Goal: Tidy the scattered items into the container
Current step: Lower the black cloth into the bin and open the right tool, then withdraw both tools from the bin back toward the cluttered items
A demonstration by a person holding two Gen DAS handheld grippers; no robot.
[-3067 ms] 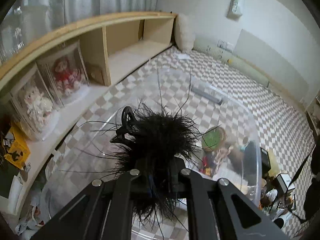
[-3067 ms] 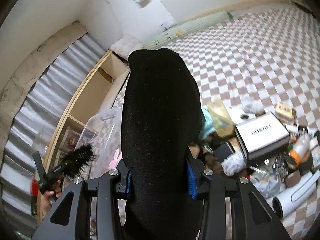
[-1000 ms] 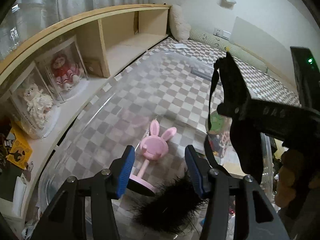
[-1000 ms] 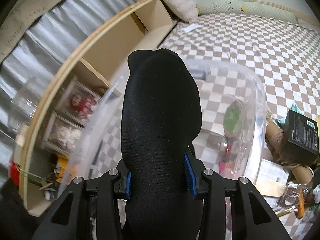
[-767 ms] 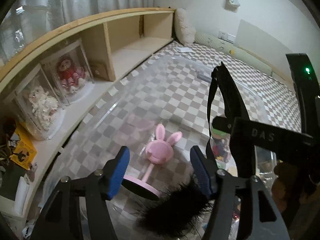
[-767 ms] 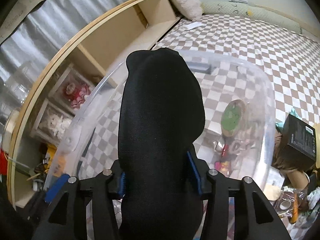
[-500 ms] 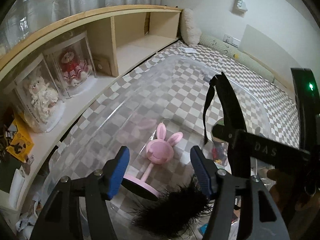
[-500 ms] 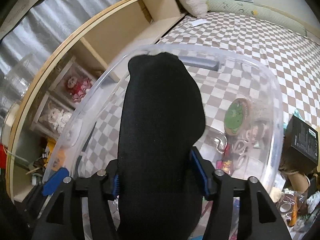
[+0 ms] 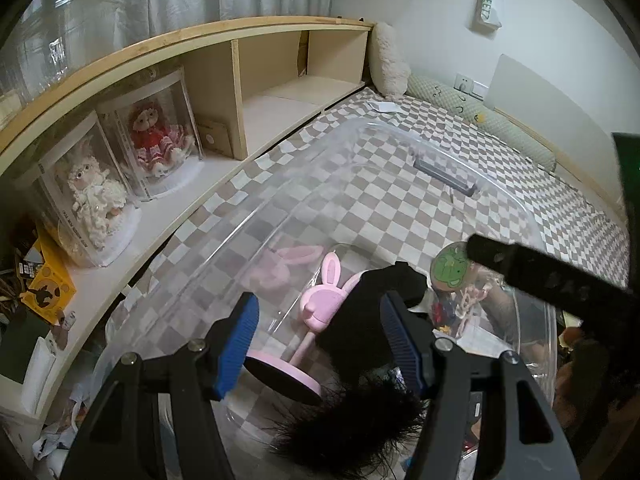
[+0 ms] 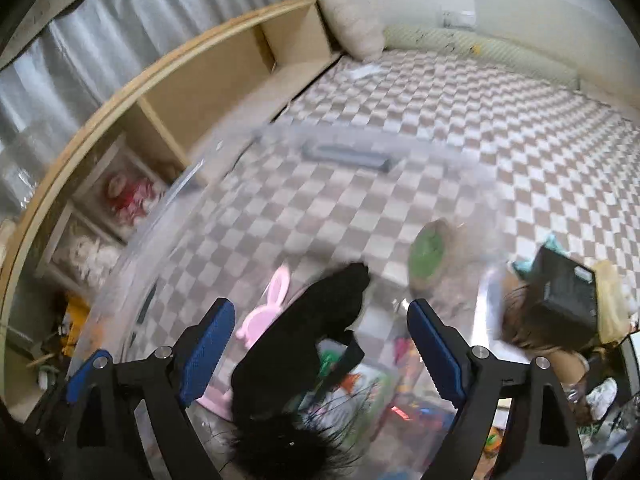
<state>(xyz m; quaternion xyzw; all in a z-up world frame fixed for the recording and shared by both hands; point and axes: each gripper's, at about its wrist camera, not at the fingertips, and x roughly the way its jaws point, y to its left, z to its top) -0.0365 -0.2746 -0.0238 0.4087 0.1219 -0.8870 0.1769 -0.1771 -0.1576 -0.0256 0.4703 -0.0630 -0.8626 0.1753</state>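
A clear plastic container (image 9: 248,216) stands on the checkered floor. In it lie a pink bunny-eared stand (image 9: 320,308), a black fabric pouch (image 9: 372,320) and a black feathery item (image 9: 352,428). My left gripper (image 9: 318,300) hangs open over them with nothing between its fingers. In the blurred right wrist view, my right gripper (image 10: 320,308) is also open, above the pouch (image 10: 304,344), which lies loose beside the bunny stand (image 10: 264,312) and the feathery item (image 10: 288,452). The right gripper's black frame (image 9: 540,280) crosses the right side of the left wrist view.
A low wooden shelf (image 9: 272,96) with boxed dolls (image 9: 156,136) runs along the left. A green round item (image 10: 430,258) and small toys lie at the container's right end. A black box (image 10: 568,288) and clutter sit outside it on the right.
My right gripper has opened and let go of the black pouch, which now lies in the container. My left gripper stays open above the dropped feathery item.
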